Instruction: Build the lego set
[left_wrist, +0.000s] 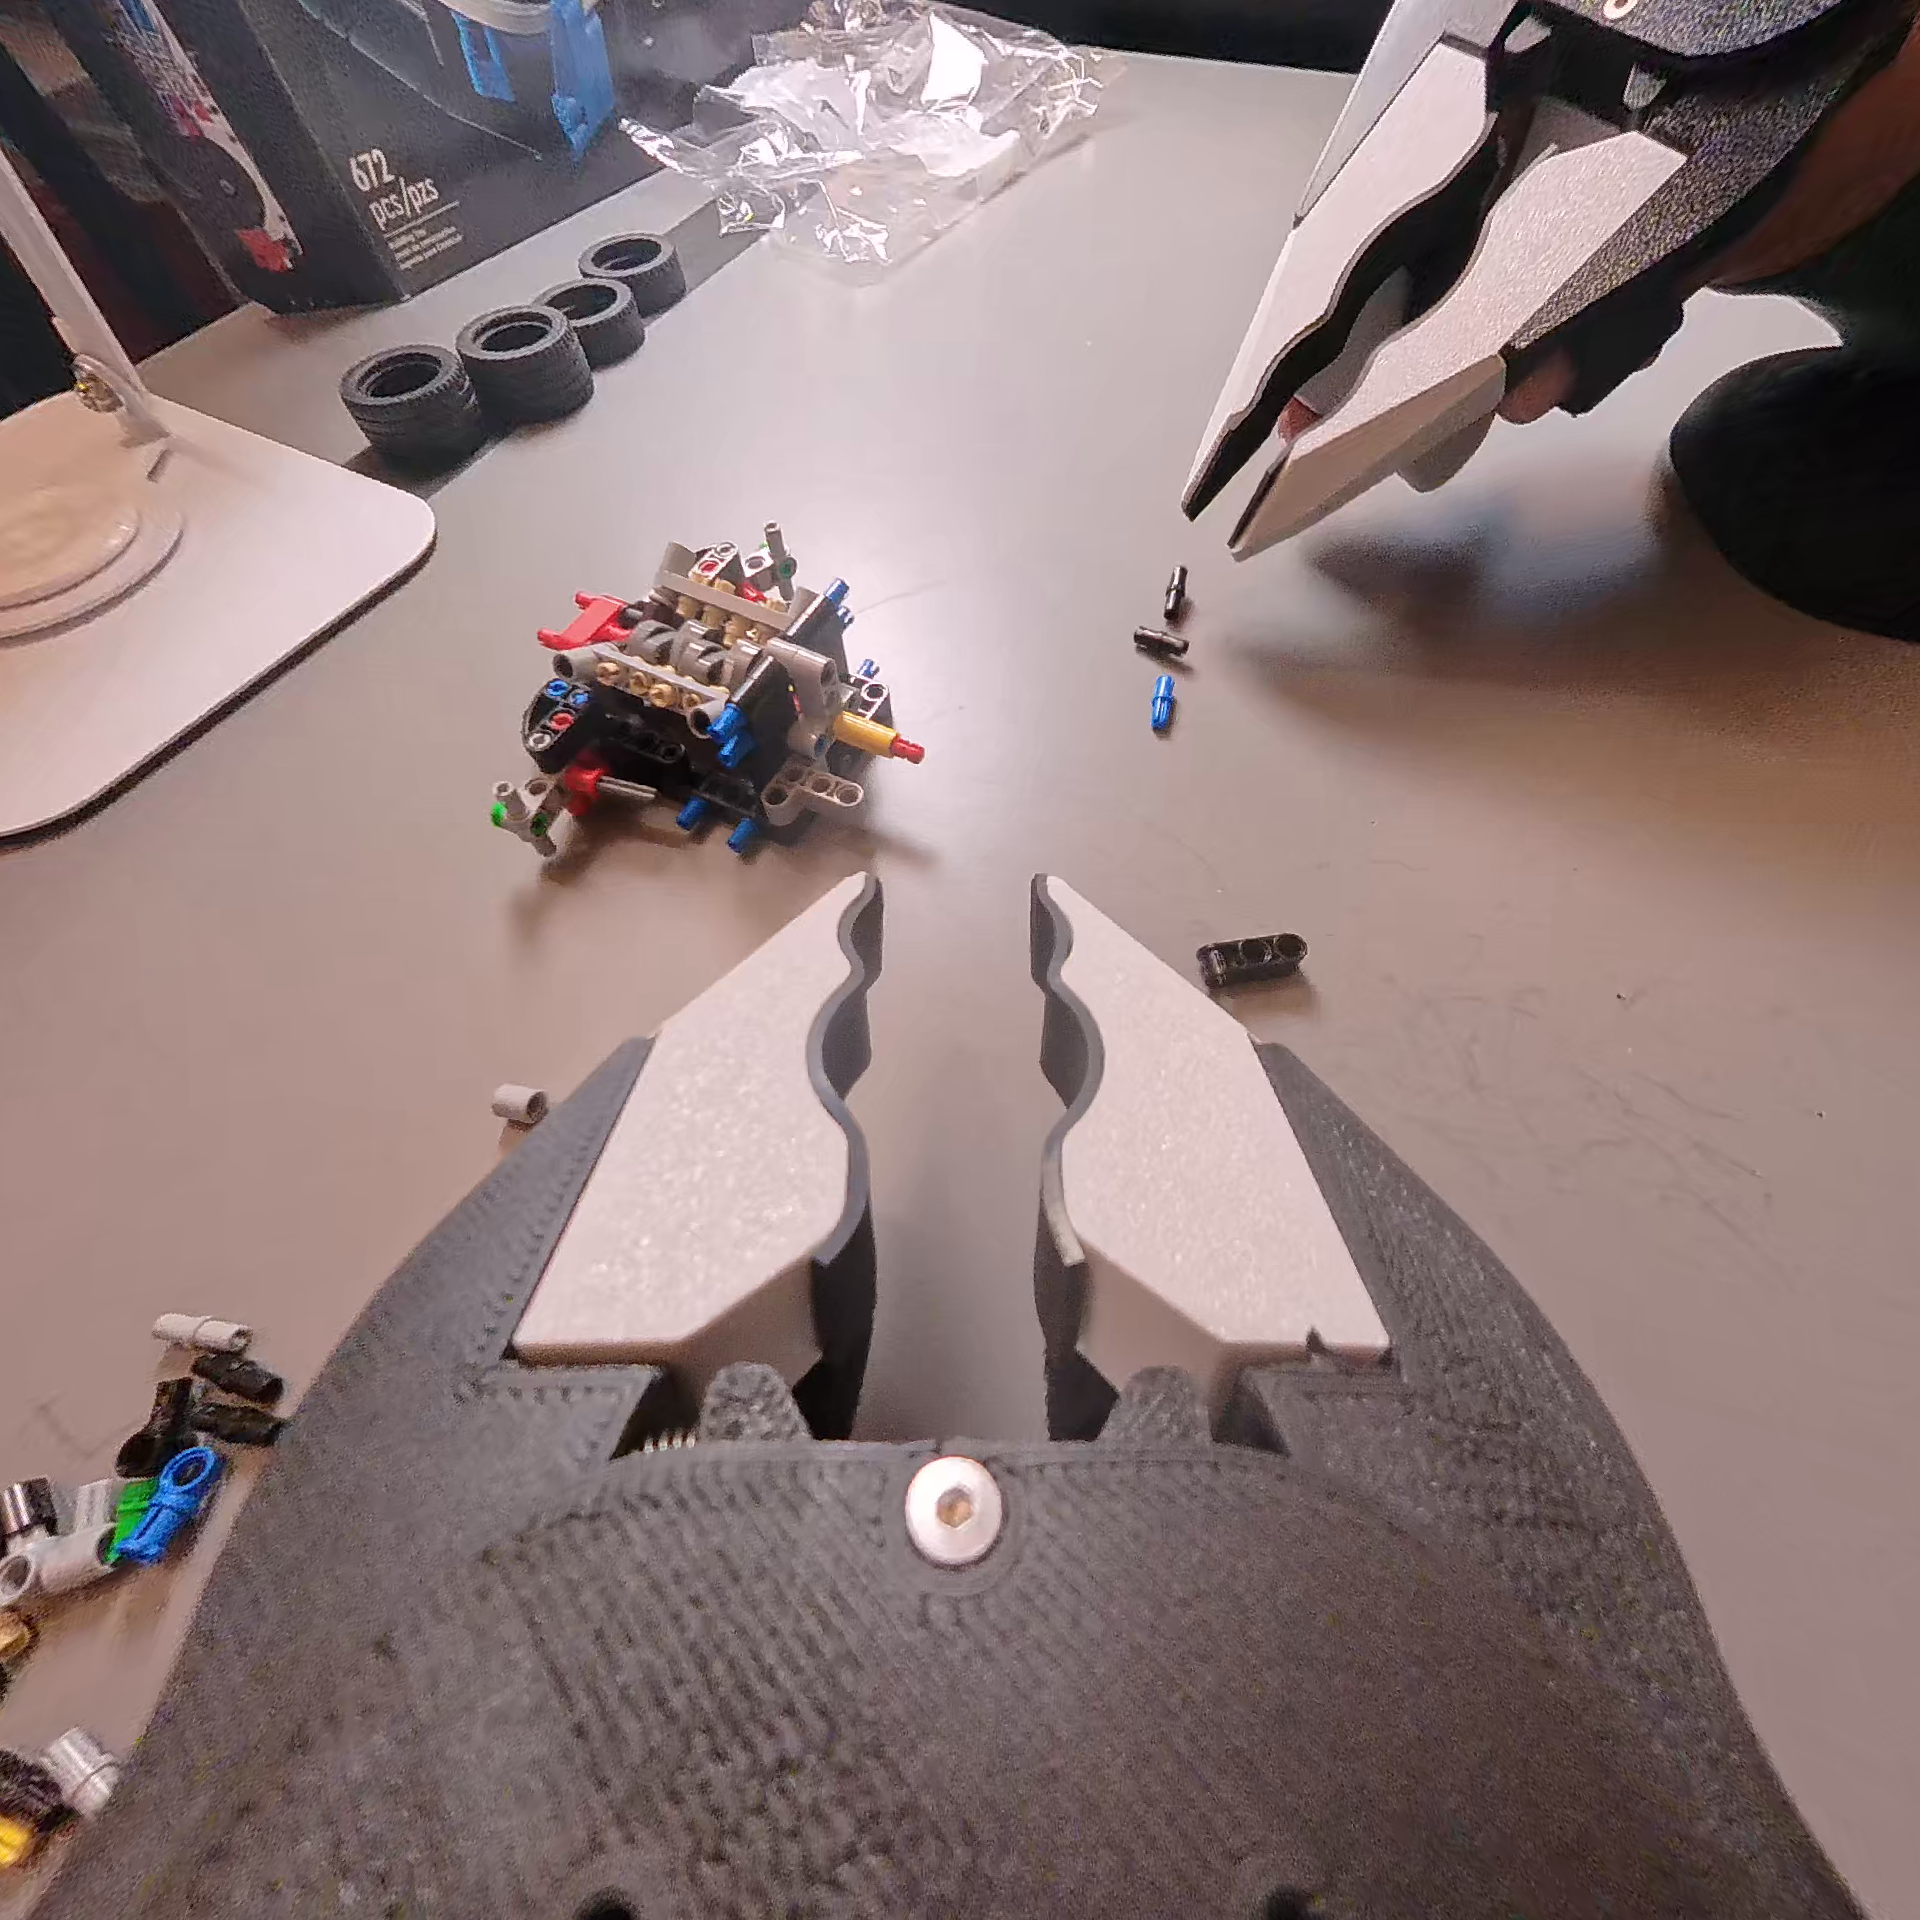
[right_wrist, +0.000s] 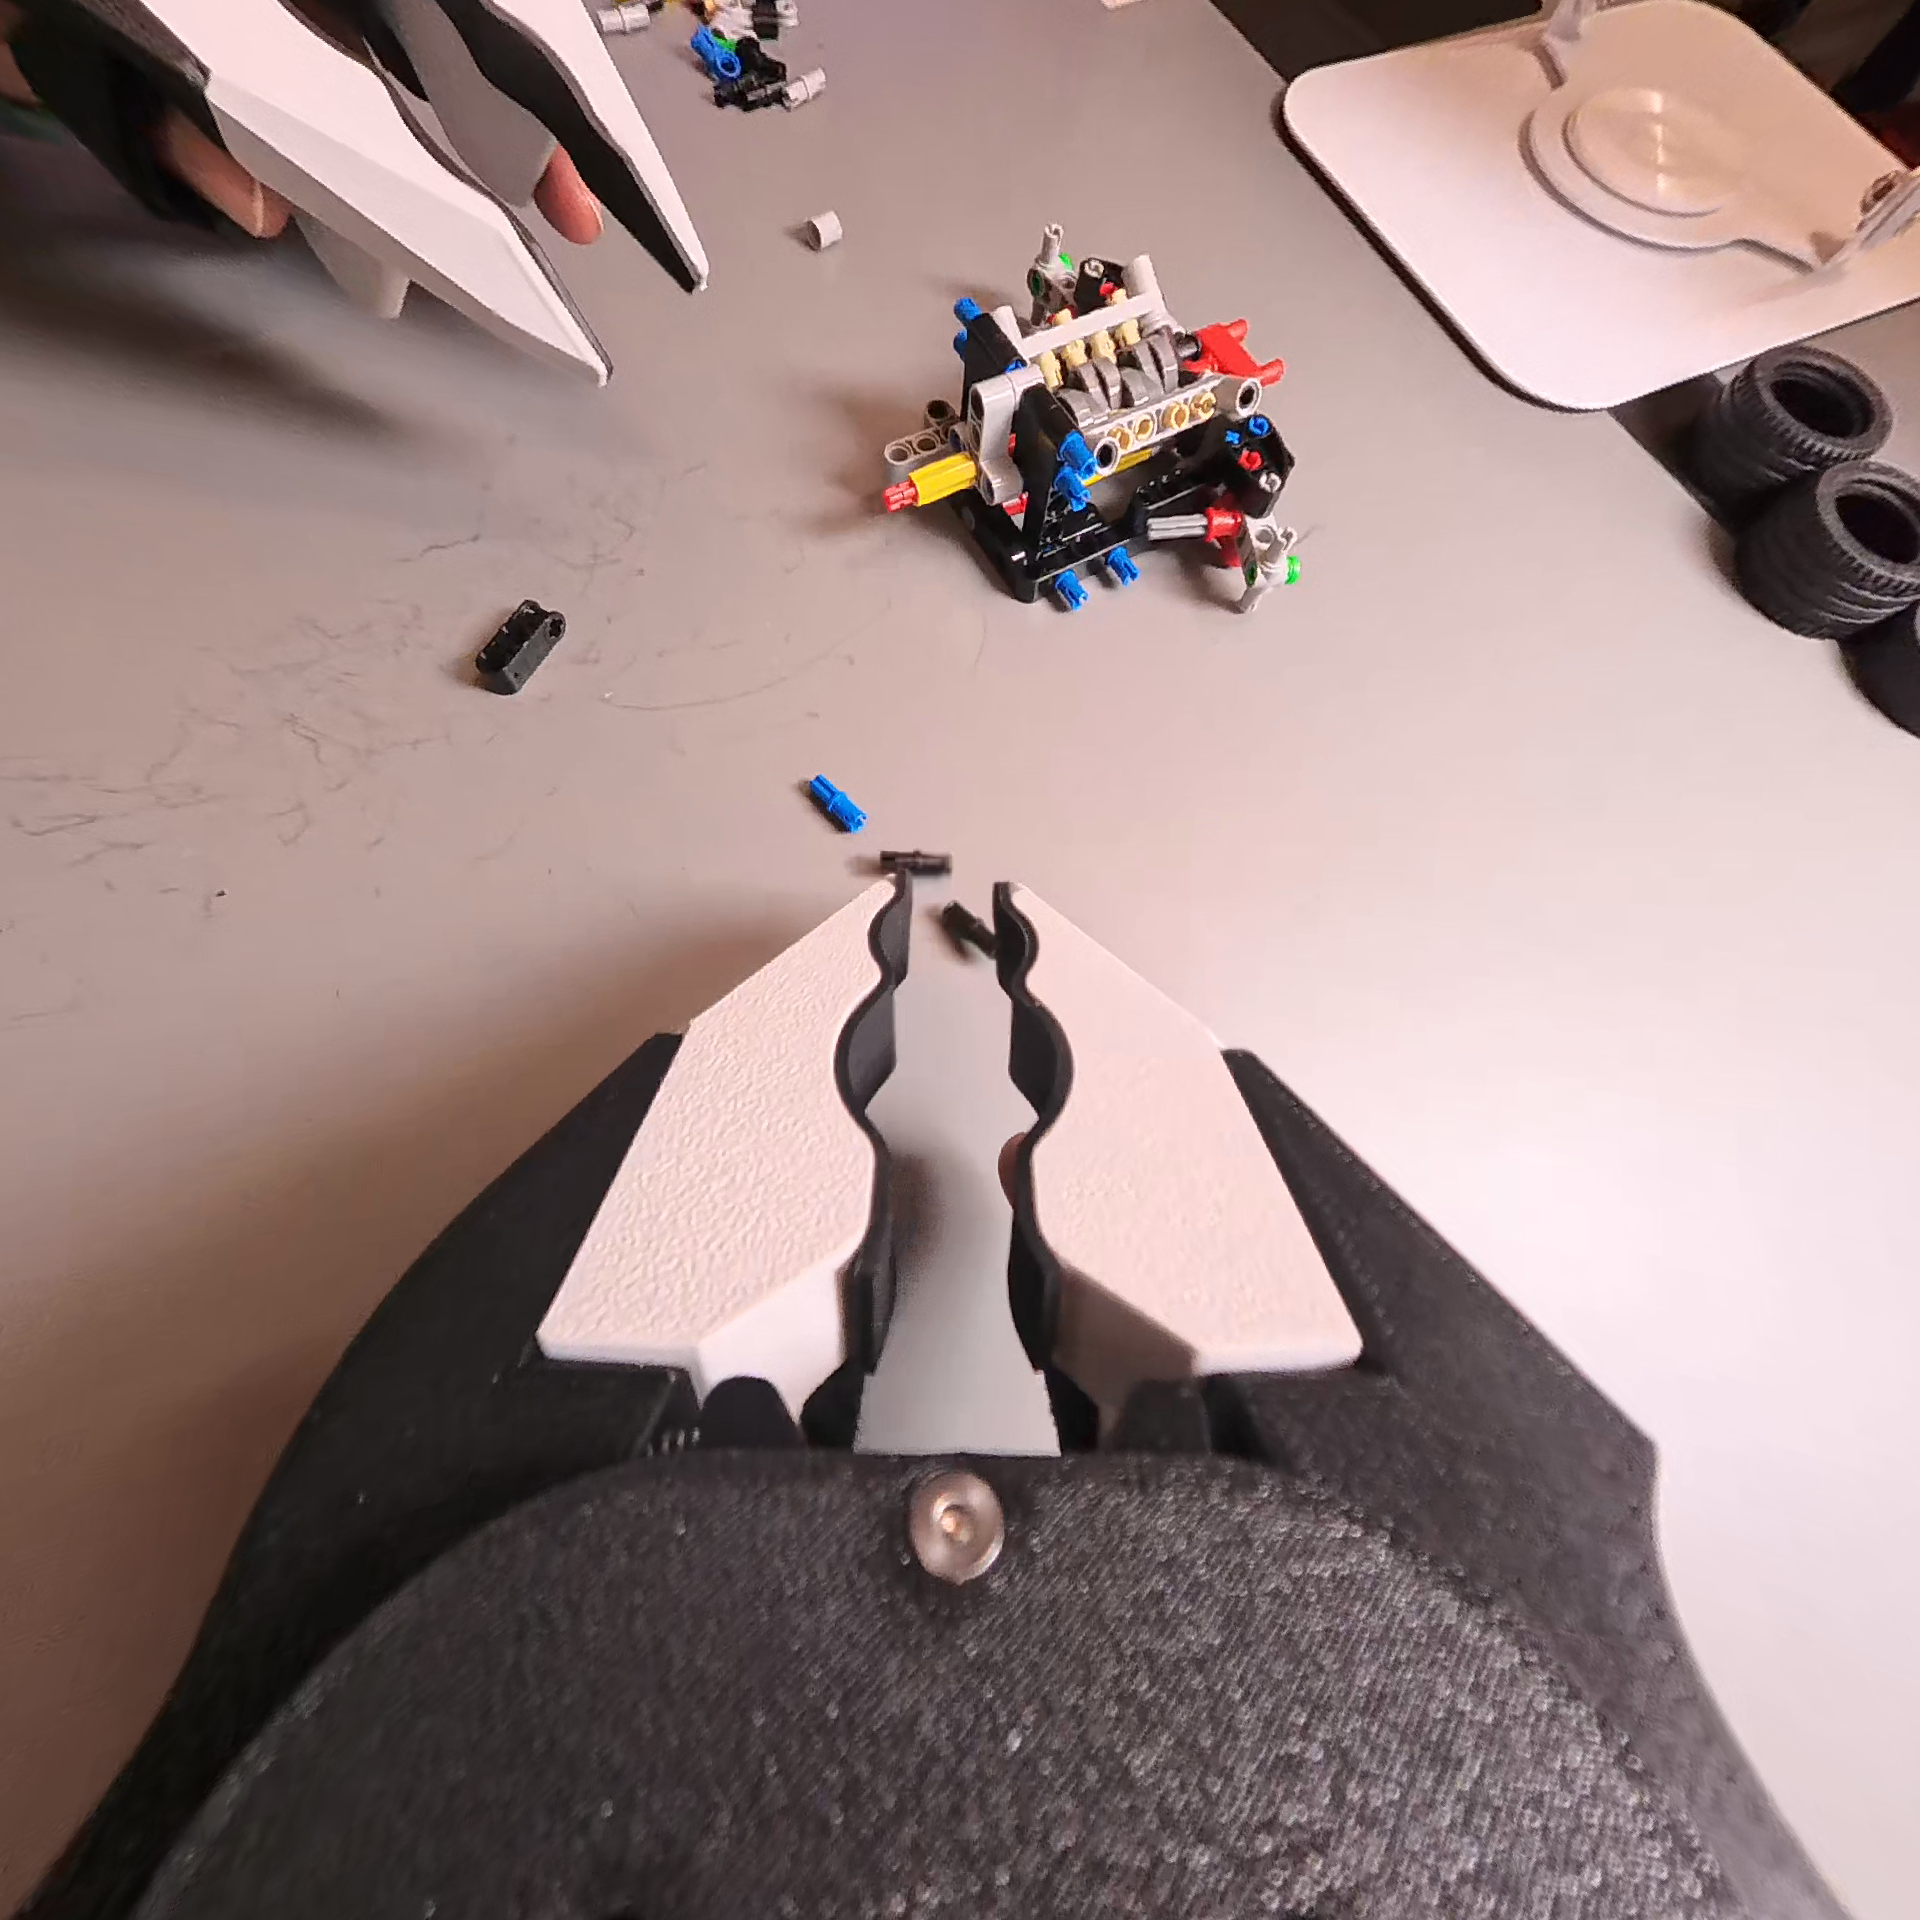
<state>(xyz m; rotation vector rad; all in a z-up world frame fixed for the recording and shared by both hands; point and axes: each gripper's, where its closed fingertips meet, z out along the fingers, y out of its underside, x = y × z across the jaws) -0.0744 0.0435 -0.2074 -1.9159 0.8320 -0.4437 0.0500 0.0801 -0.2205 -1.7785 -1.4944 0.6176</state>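
The partly built lego assembly (left_wrist: 707, 686) of black, grey, red, blue and yellow parts stands on the grey table; it also shows in the right wrist view (right_wrist: 1101, 447). My left gripper (left_wrist: 954, 894) is open and empty, just short of the assembly. My right gripper (right_wrist: 948, 894) is open by a narrow gap, low over two black pins: one black pin (right_wrist: 966, 928) lies between its tips, the other black pin (right_wrist: 914, 860) just ahead. A blue pin (right_wrist: 836, 803) lies beyond them. A short black beam (left_wrist: 1250, 956) lies right of my left gripper.
A pile of loose parts (left_wrist: 125, 1486) lies at lower left, with a grey bush (left_wrist: 520, 1101) nearby. Several black tyres (left_wrist: 520, 353), the set's box (left_wrist: 312, 156) and a clear plastic bag (left_wrist: 873, 135) sit at the back. A white stand base (left_wrist: 156, 582) is at left. The grippers' ends are close to 15 cm from one another. To reach the grey bush (left_wrist: 520, 1101) in a straight line is about 9 cm for my left fingers, about 20 cm for my right. My right wrist view (right_wrist: 826, 231) looks at it from another angle.
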